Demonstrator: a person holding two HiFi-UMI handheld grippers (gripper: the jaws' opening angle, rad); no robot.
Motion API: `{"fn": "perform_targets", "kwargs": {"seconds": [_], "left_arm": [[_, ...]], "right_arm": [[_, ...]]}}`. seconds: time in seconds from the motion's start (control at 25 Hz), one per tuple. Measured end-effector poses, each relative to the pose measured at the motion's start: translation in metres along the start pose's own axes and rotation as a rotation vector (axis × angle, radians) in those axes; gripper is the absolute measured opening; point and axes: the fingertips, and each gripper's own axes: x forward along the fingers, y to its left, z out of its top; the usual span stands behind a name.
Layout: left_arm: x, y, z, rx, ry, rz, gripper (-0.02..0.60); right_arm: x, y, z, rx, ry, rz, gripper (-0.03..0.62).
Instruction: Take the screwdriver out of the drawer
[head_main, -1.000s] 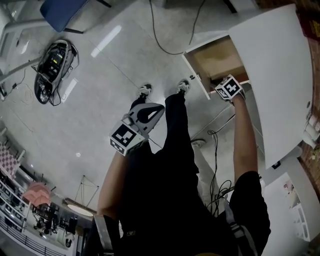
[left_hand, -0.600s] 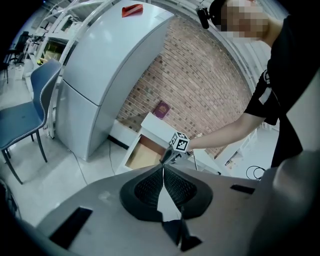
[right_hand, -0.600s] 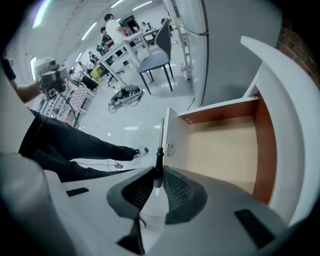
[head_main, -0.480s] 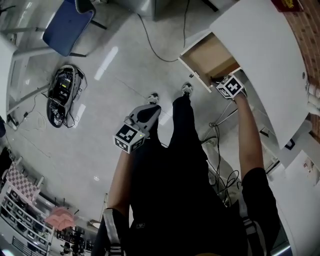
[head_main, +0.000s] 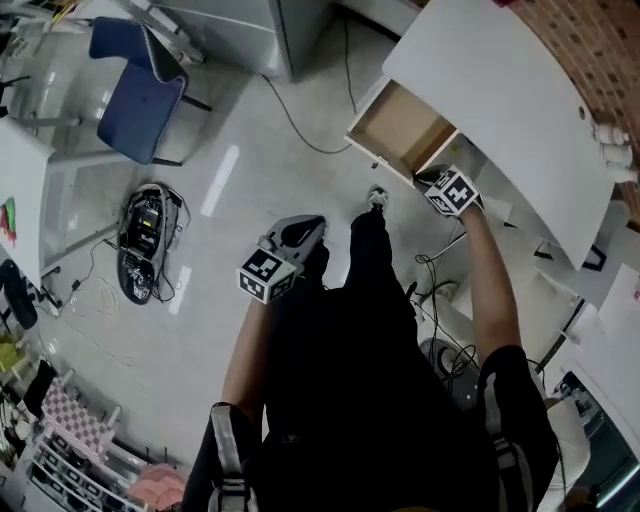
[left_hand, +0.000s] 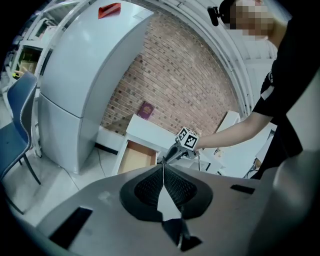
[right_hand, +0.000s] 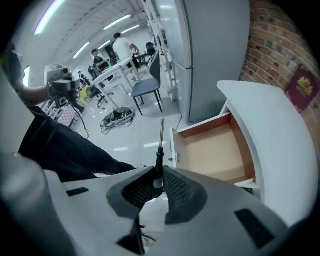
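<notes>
screwdriver (right_hand: 161, 134) is clamped in my right gripper (right_hand: 159, 174). the jaws pinch its dark handle end, and the metal shaft sticks out toward 12 o'clock in the right gripper view. it is out of the drawer (right_hand: 215, 150): the shaft stands over the floor, just beside the drawer's front panel, which lies at 3 o'clock from it. the drawer is pulled open under the white desk (right_hand: 272, 135), with its wooden bottom showing. a red booklet (right_hand: 301, 86) lies on the desk toward 2 o'clock, near the brick wall. a grey cabinet (right_hand: 215, 50) stands past the drawer at 1 o'clock.

in the head view my right arm reaches out, with that gripper at the drawer's near corner and the drawer toward 11 o'clock from it.

my left gripper (left_hand: 162, 172) has its jaws pressed together on themselves, holding nothing. in the head view it hangs beside my left leg, at 8 o'clock from the right gripper and well apart from the drawer. in its own view it points toward the desk. there the right gripper's marker cube shows just above the jaw tips, and the open drawer is at 10 o'clock.

a blue chair (head_main: 140, 85) stands on the floor at 10 o'clock in the head view. a cabled device (head_main: 145, 235) lies on the floor at 9 o'clock.
</notes>
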Motion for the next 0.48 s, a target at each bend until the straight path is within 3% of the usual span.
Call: {"fn": "perform_targets", "kwargs": {"seconds": [0.24, 0.48], "left_arm": [[-0.006, -0.026, 0.005, 0.075, 0.018, -0.081, 0.018], [-0.019, -0.045, -0.004, 0.101, 0.037, -0.125, 0.018]], "right_arm": [[-0.033, 0.015, -0.011, 0.088, -0.083, -0.067, 0.114], [-0.058, 0.049, -0.021, 0.156, -0.202, -0.142, 0.114]]}}
